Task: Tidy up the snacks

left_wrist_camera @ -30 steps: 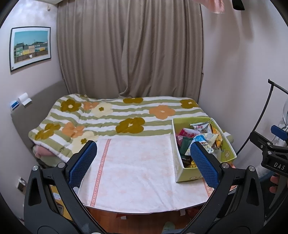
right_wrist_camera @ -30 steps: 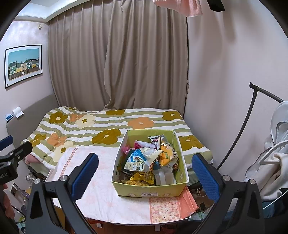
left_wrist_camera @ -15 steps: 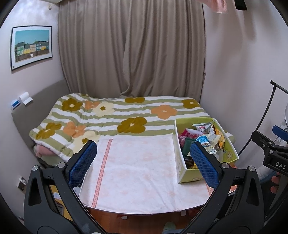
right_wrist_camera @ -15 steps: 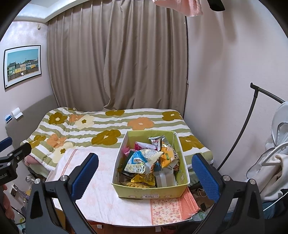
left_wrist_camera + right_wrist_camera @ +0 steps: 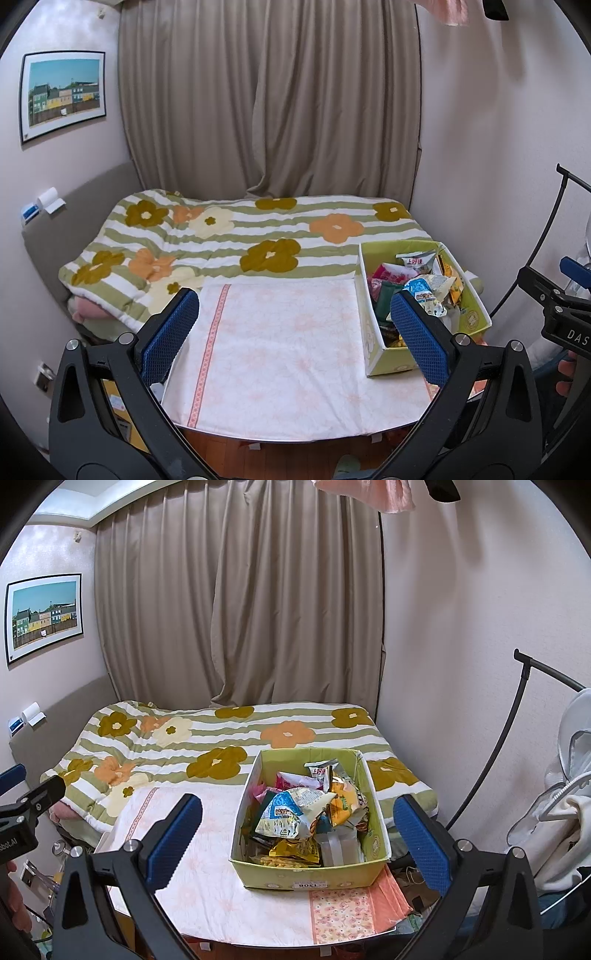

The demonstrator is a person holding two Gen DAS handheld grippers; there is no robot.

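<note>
A yellow-green cardboard box (image 5: 314,877) full of snack packets stands on the right part of a table with a pale pink cloth (image 5: 207,878). On top lies a blue-and-white bag (image 5: 288,812), with an orange bag (image 5: 343,801) beside it. The box also shows in the left wrist view (image 5: 373,332) at the table's right side. My right gripper (image 5: 295,834) is open and empty, held above the table in front of the box. My left gripper (image 5: 291,332) is open and empty, over the bare cloth (image 5: 280,339) left of the box.
A bed with a striped flower quilt (image 5: 236,236) lies behind the table. Curtains (image 5: 240,609) hang at the back. A black curved stand (image 5: 506,734) and white clothes (image 5: 565,794) are on the right. The table's front edge (image 5: 295,437) is near me.
Both grippers have drifted slightly forward and the views shifted a little. The box and snacks have not moved. Both jaws stay open.
</note>
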